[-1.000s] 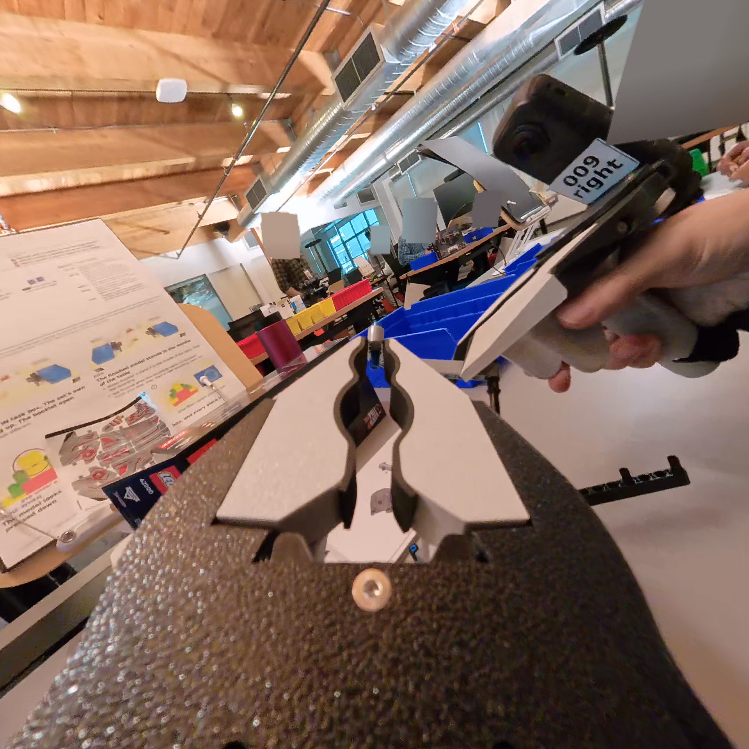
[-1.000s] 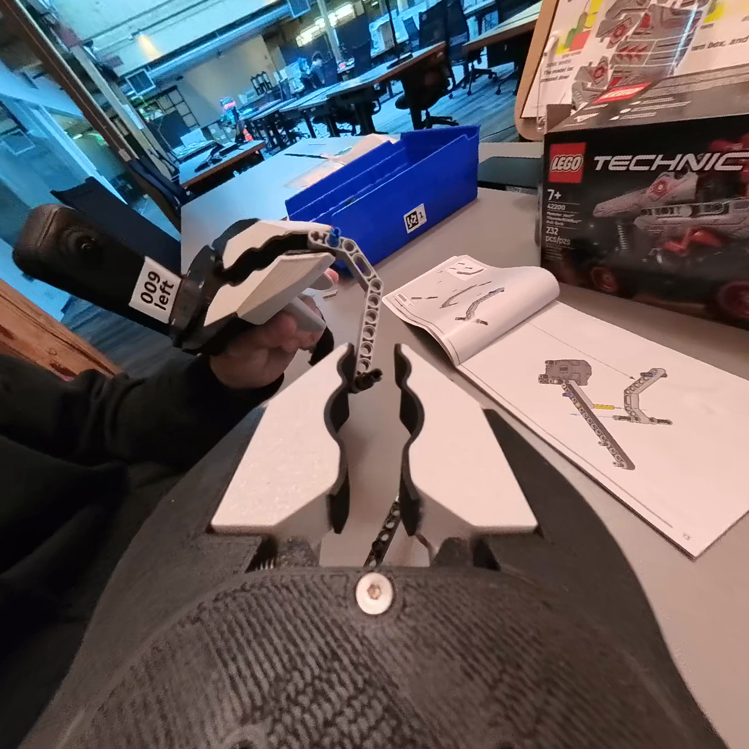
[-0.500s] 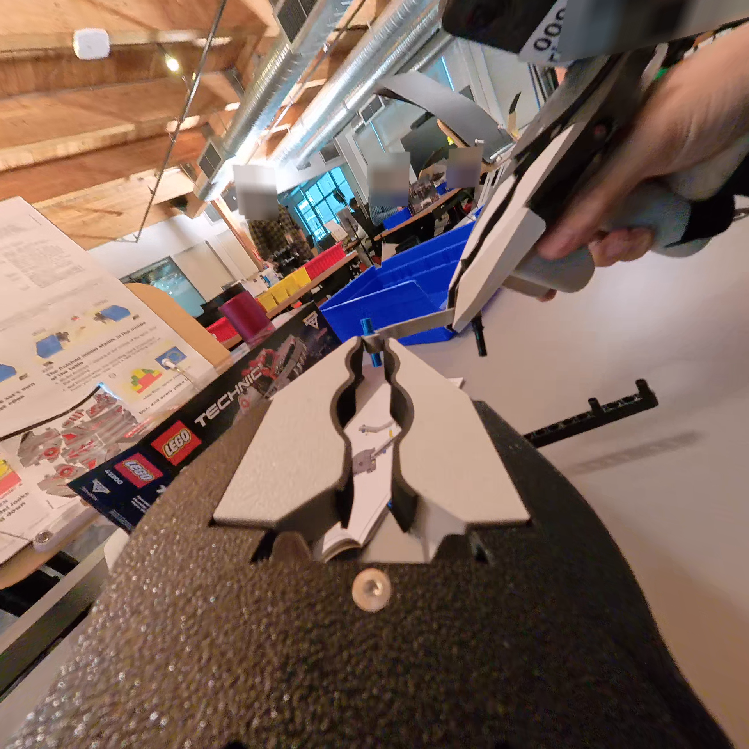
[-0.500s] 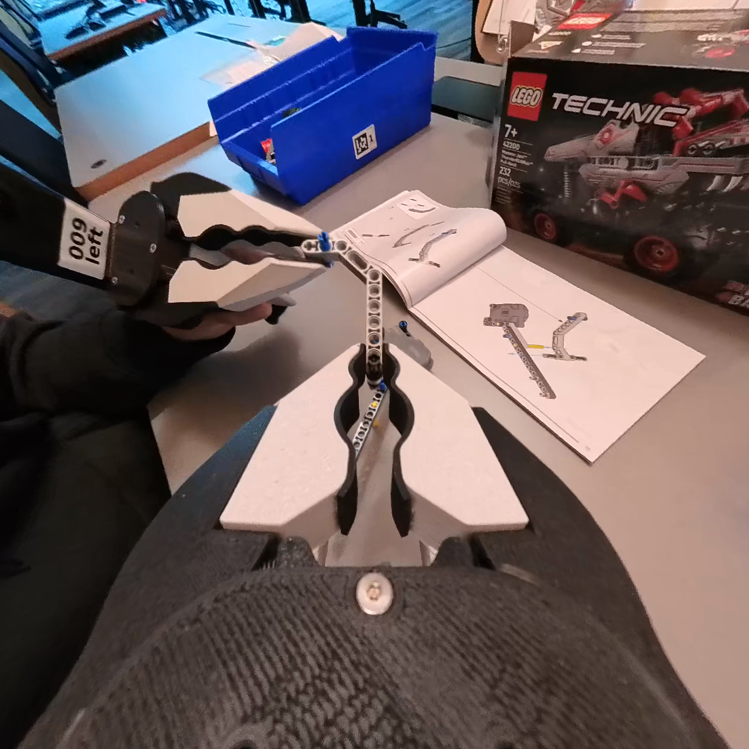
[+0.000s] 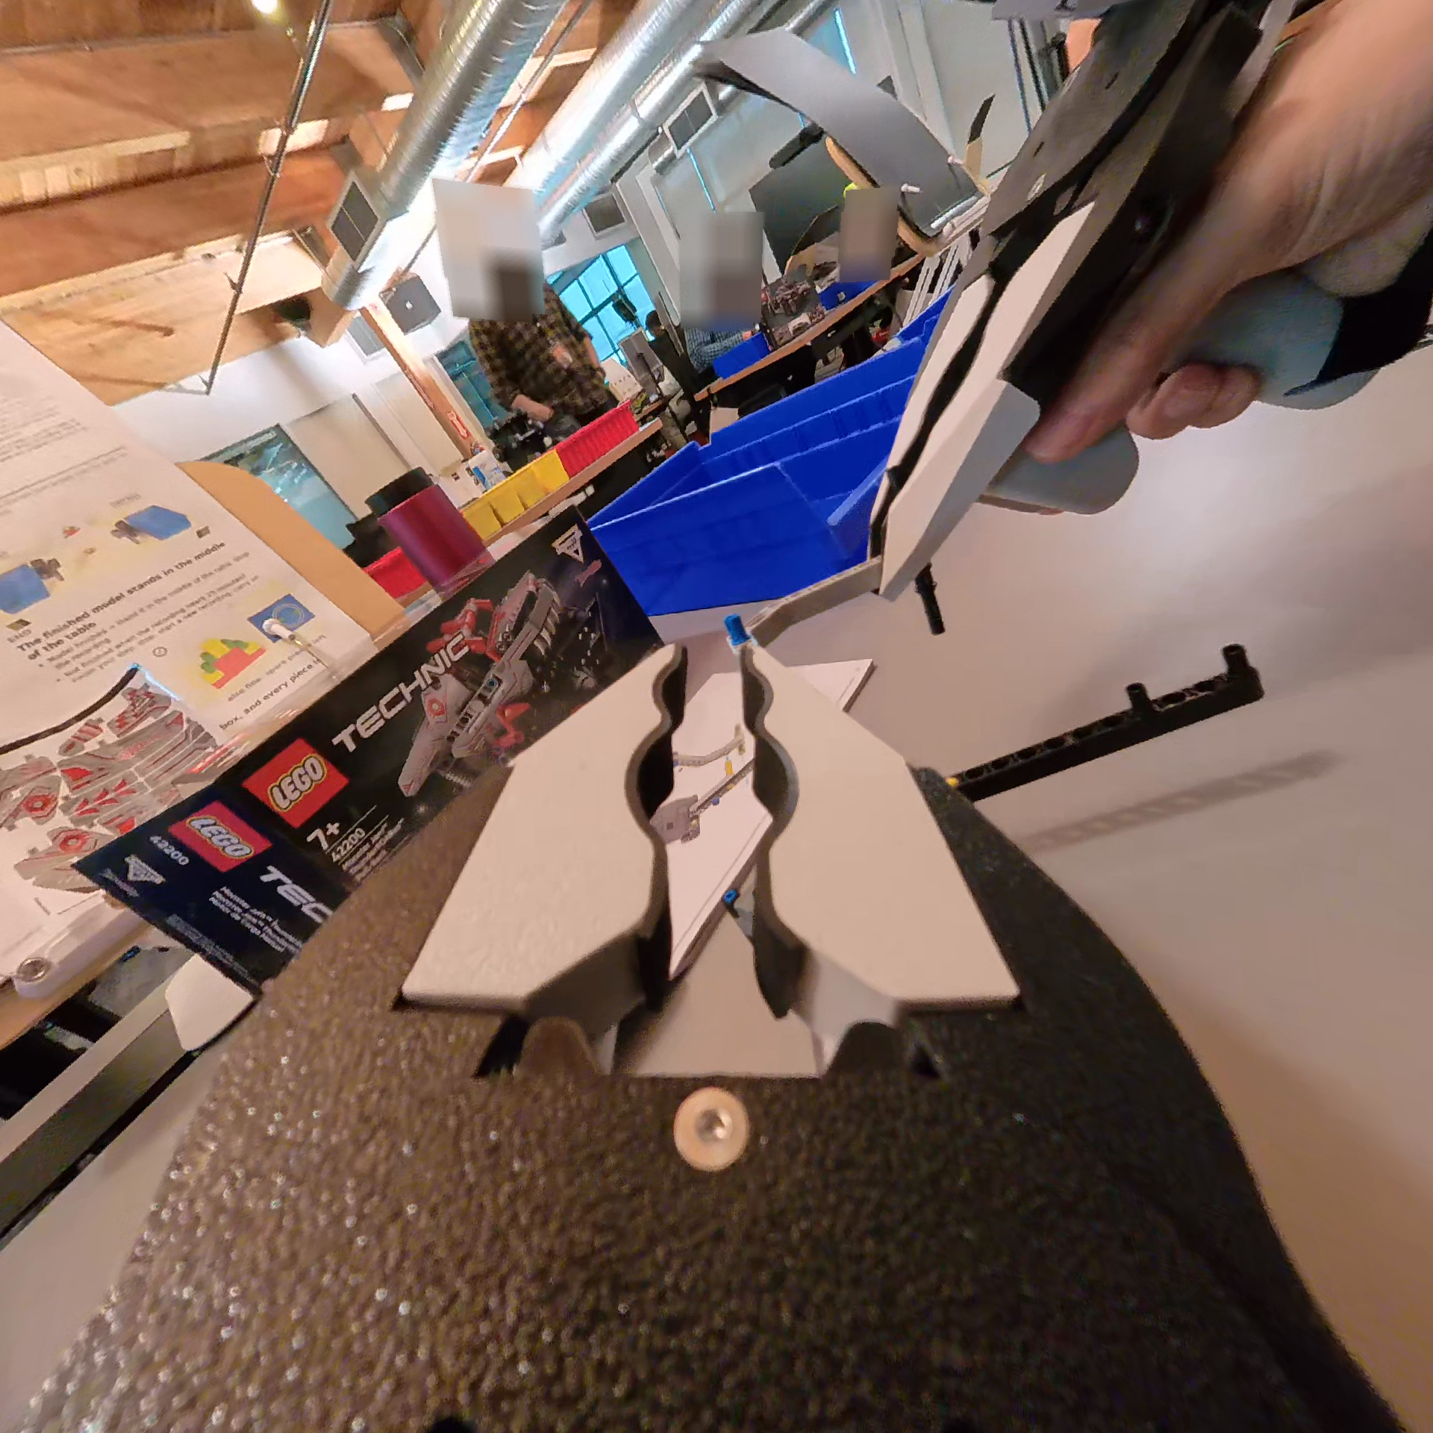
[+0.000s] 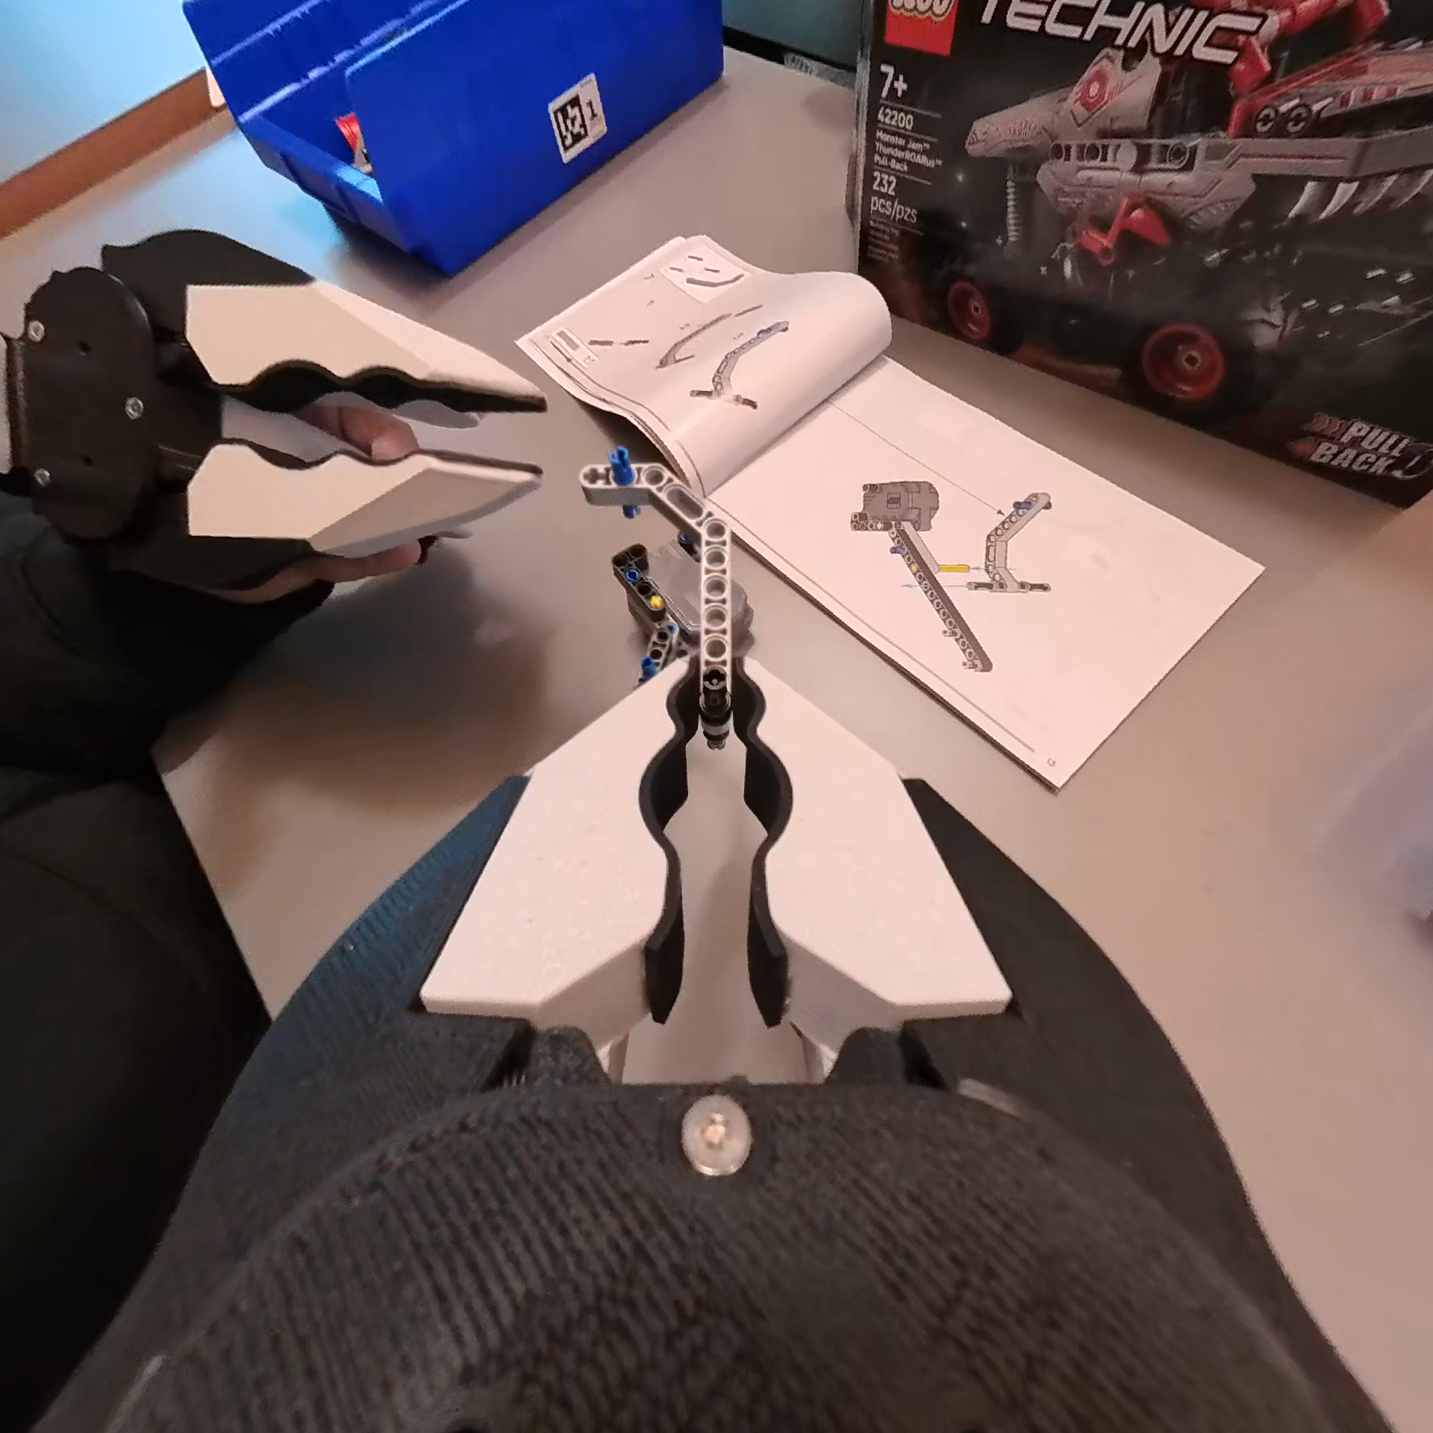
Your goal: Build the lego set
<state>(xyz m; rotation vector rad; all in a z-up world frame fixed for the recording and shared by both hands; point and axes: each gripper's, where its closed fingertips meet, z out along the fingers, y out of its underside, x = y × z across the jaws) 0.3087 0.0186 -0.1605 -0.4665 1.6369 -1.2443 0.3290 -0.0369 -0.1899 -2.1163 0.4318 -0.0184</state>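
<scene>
A grey bent beam (image 6: 709, 574) with a blue pin (image 6: 620, 485) at its top end stands upright above the table. My right gripper (image 6: 713, 686) is shut on the beam's lower end. My left gripper (image 6: 540, 438) is open and empty, its tips just left of the pinned end and not touching it. In the left wrist view the left gripper (image 5: 712, 659) points at the blue pin (image 5: 733, 628), with the right gripper (image 5: 884, 578) above and to the right. A small grey and black assembly (image 6: 659, 589) lies on the table behind the beam.
An open instruction booklet (image 6: 853, 481) lies right of the beam. The set's dark box (image 6: 1163, 194) stands behind it. A blue bin (image 6: 465, 116) sits at the back left. A long black beam (image 5: 1109, 729) lies on the table to the right. The gap from one gripper's tips to the other's is roughly 7 cm.
My left gripper has let go of the beam's pinned end, opened and drawn back slightly. My right gripper now holds the beam alone by its lower end. Both views have tilted down toward the table.
</scene>
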